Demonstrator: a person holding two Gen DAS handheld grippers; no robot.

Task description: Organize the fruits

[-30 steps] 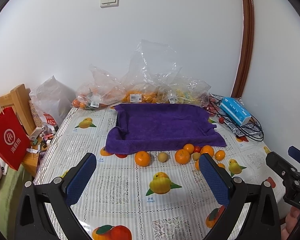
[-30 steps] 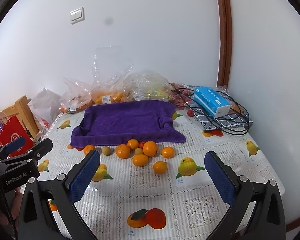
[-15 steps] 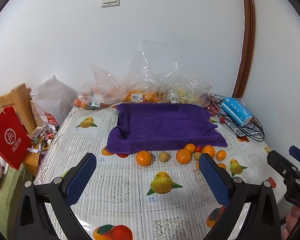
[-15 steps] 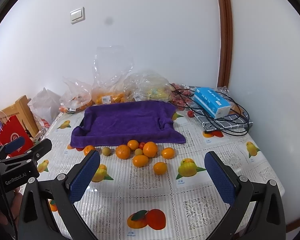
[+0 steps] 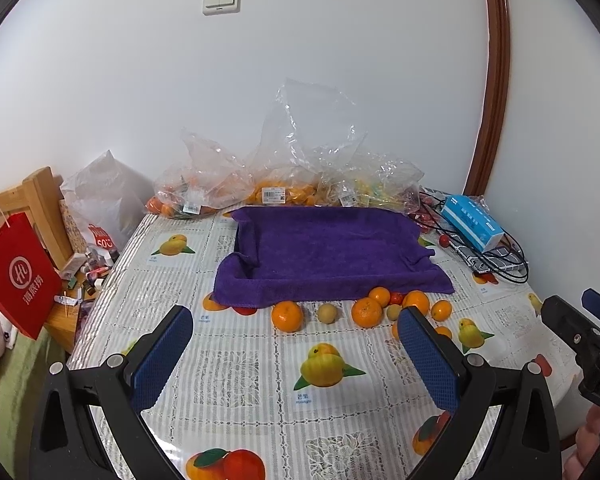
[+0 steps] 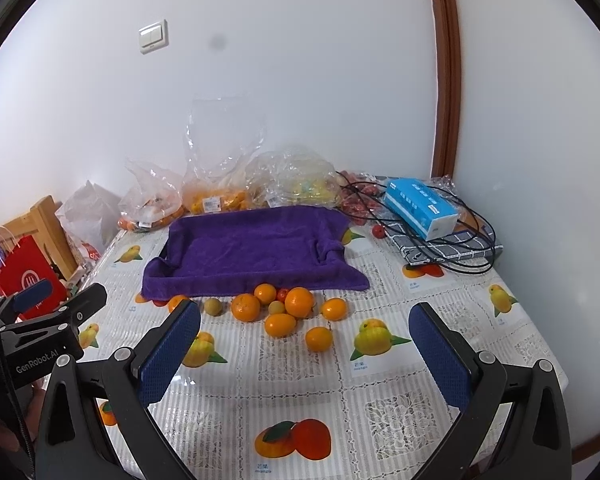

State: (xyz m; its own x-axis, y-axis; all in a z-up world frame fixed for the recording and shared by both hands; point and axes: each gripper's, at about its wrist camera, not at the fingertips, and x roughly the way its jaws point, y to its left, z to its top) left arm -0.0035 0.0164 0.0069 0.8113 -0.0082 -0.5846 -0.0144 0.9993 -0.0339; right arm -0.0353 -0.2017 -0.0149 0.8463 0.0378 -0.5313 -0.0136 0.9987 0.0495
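Several loose oranges [image 5: 286,315] [image 6: 245,307], a few small yellow-green fruits [image 5: 326,313] [image 6: 213,306] and a small red fruit [image 6: 283,293] lie in a cluster on the tablecloth, just in front of a purple towel [image 5: 324,252] [image 6: 252,252] draped over a tray. My left gripper [image 5: 296,340] is open and empty, hovering well short of the fruit. My right gripper [image 6: 304,344] is open and empty too, held above the near part of the table, with the nearest orange [image 6: 319,338] between its fingers' line of sight.
Clear plastic bags of fruit [image 5: 276,184] [image 6: 220,192] line the wall behind the towel. A blue tissue box [image 6: 420,207], black cables [image 6: 452,240] and a checked pad sit at the back right. A red paper bag [image 5: 18,276] and wooden chair stand left of the table.
Both views have shifted only slightly; the fruit and towel have not moved, and both grippers stay open.
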